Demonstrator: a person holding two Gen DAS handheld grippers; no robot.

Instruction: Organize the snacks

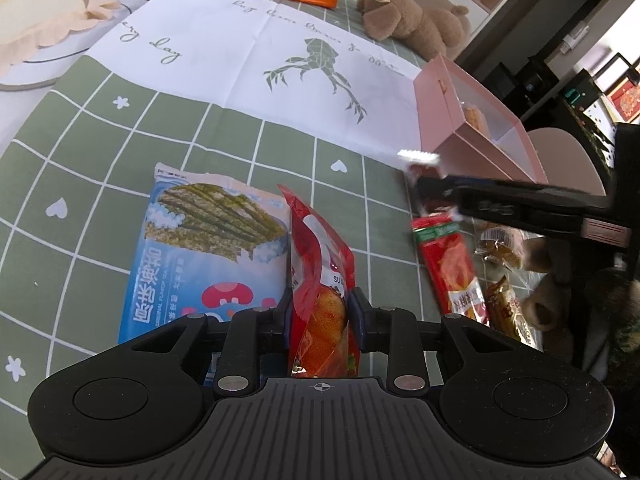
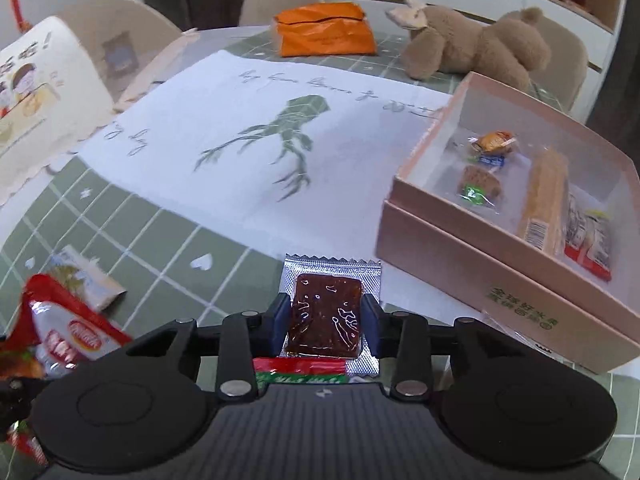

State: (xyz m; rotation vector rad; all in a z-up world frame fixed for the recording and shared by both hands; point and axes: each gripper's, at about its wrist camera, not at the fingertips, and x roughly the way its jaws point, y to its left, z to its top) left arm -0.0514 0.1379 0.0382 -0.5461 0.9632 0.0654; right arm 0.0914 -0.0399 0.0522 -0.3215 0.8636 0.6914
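My left gripper [image 1: 322,300] is shut on a red snack pouch [image 1: 320,280] that stands upright between its pads; the pouch shows again at the left edge of the right wrist view [image 2: 68,320]. A blue seaweed snack bag [image 1: 208,248] lies flat on the green checked tablecloth just left of it. My right gripper [image 2: 326,308] is shut on a small silver packet with a brown snack [image 2: 326,316] inside. It holds the packet above the cloth, left of and in front of the open pink box [image 2: 460,256]. Several wrapped snacks lie in the box.
A long red snack stick [image 1: 452,268] and other wrapped snacks [image 1: 500,248] lie to the right. A white paper with a green drawing [image 1: 280,52] covers the table's middle. An orange bag [image 2: 324,32] and a brown plush toy [image 2: 472,44] sit at the back.
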